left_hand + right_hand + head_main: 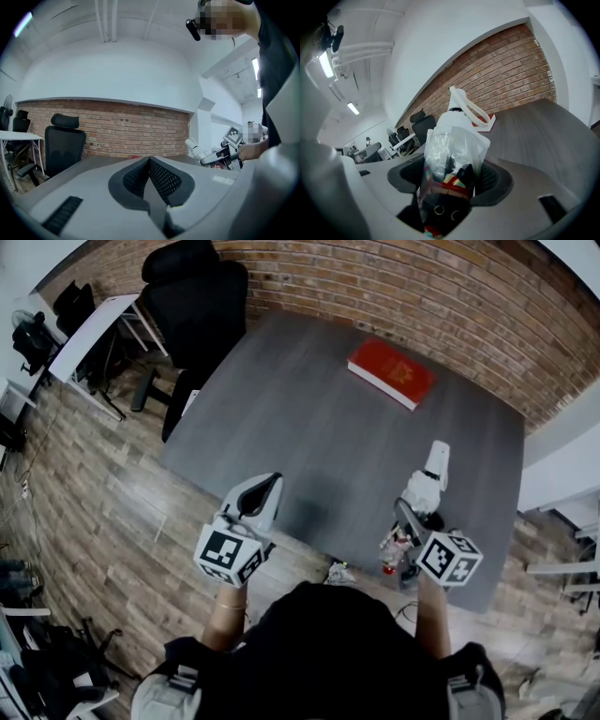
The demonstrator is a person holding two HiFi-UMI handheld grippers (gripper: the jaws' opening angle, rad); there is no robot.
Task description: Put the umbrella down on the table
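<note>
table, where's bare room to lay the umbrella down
Widest bare patch: table middle and left, between the red book and the left gripper at the near edge. Also bare between the held umbrella and that book. Only the book's far-right corner is taken.

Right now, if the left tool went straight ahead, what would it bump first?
Nothing close: the left tool points level over the grey table, so the way looks free up to the red brick wall. The flat red book lies near that line but probably lower.
</note>
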